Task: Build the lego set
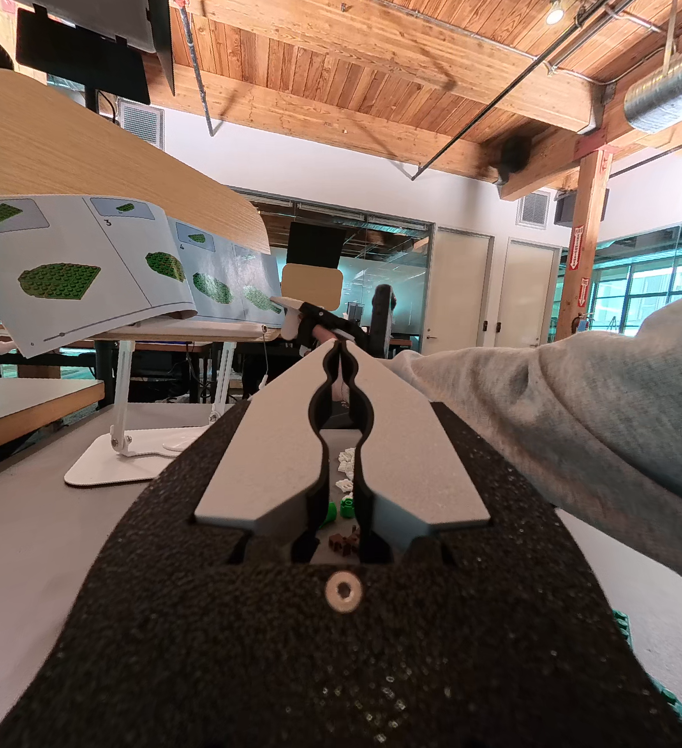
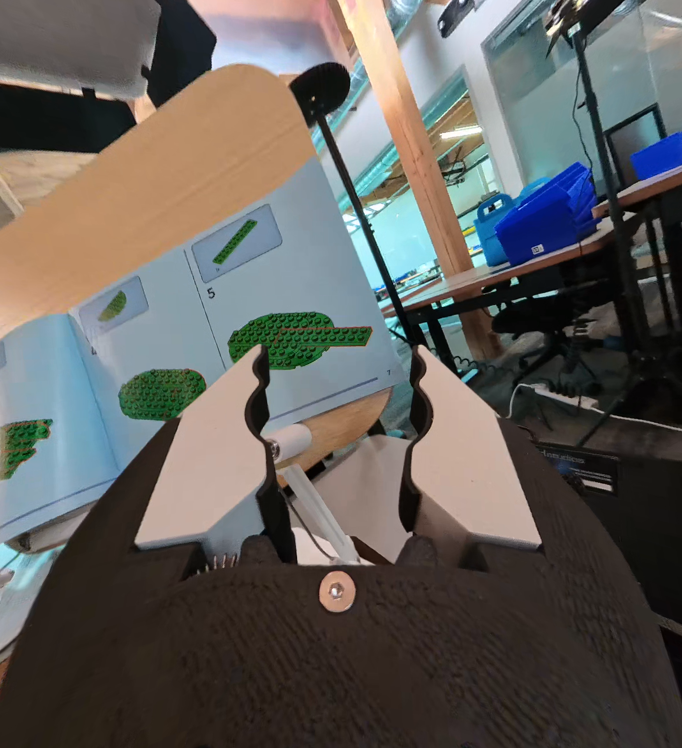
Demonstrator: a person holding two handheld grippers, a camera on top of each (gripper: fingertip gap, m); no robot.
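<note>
Left tool clenched on nothing, small toy bricks on counter beneath. Right tool released, instruction booklet just ahead.

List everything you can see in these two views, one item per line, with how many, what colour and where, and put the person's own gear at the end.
booklet: one, pale blue pages with green plate drawings, open on the stand
stand: one, wood-look board on white legs, on the grey table
small bricks: several white, two green, a few brown, on the table under the left tool
bins: several, blue, on a far desk
tripod: one, black, right of the stand
sleeve: one, grey, reaching toward the booklet
left tool: one, white fingers, shut, nothing in it
right tool: one, open, at the booklet's lower right corner
</note>
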